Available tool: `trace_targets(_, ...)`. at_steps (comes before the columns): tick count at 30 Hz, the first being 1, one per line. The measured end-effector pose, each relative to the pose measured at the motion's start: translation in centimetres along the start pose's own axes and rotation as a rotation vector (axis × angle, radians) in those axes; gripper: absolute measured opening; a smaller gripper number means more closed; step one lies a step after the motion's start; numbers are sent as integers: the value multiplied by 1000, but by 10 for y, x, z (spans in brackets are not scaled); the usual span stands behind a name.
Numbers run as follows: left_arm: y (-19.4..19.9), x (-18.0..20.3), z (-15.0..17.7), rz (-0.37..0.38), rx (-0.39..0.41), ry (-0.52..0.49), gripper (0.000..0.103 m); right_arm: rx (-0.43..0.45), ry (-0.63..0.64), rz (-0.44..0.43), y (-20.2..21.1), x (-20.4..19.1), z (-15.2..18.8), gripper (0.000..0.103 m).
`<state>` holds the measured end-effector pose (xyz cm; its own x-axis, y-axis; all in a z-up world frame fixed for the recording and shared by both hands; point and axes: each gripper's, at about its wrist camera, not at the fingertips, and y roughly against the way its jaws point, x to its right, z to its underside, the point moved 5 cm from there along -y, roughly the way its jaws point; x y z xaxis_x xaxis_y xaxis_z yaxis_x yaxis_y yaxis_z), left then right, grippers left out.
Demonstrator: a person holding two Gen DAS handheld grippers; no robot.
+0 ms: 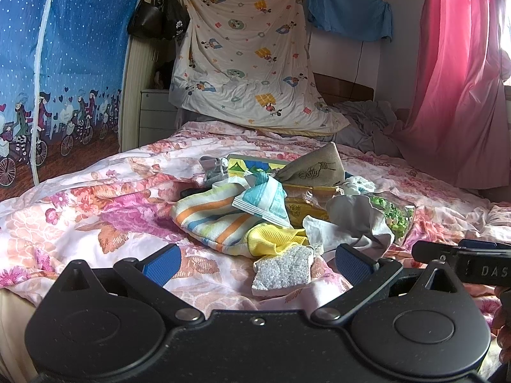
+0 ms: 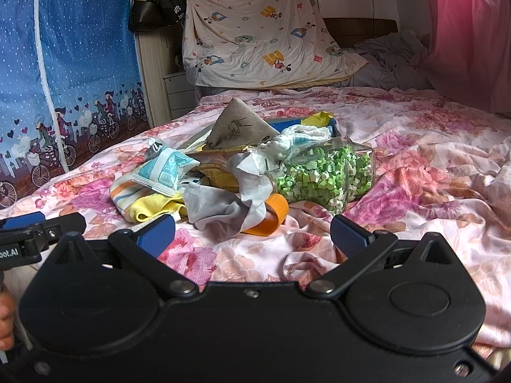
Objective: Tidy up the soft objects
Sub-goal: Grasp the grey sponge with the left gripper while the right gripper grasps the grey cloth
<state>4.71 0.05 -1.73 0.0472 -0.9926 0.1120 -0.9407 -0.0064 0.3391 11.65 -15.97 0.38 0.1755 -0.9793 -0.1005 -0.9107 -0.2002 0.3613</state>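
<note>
A pile of soft things lies mid-bed: a striped cloth (image 1: 207, 220), a yellow cloth (image 1: 271, 239), a grey cloth (image 1: 348, 220), a grey sponge block (image 1: 282, 271), a blue-white packet (image 1: 265, 201) and a beige pouch (image 1: 316, 167). My left gripper (image 1: 257, 260) is open, its jaws either side of the sponge block. My right gripper (image 2: 252, 233) is open and empty, just short of the grey cloth (image 2: 220, 210), orange band (image 2: 271, 215) and clear bag of green bits (image 2: 322, 172).
The floral bedspread (image 1: 95, 207) covers the bed. A cartoon-print sheet (image 1: 252, 63) hangs at the head, a blue tent wall (image 1: 64, 63) is left, a pink curtain (image 1: 460, 79) right. The other gripper (image 1: 463, 258) shows at the left view's right edge.
</note>
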Motion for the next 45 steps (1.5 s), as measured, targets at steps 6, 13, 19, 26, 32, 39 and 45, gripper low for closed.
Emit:
trace_targets(6, -13, -3, -3, 47, -65, 30, 102, -2, 54, -22, -3, -7, 0, 102)
trace_targets(13, -36, -21, -8, 72, -144, 119, 102, -20, 50, -42, -10, 0, -8, 103)
trace_targets(19, -59, -14, -8, 142, -236, 76, 102, -35, 148, -62, -26, -5, -15, 102)
trace_targets(26, -86, -5, -6, 194, -328, 65, 101, -36, 333, -54, -49, -21, -22, 102)
trace_targets(32, -94, 1, -2, 182, -363, 87, 94, -62, 432, -61, -61, -36, -19, 95)
trace_targets(39, -105, 5, 0, 177, -405, 89, 79, -90, 523, -64, -76, -50, -11, 77)
trace_targets(45, -113, -4, 2, 196, -445, 180, 72, -91, 523, -71, -83, -52, -9, 68)
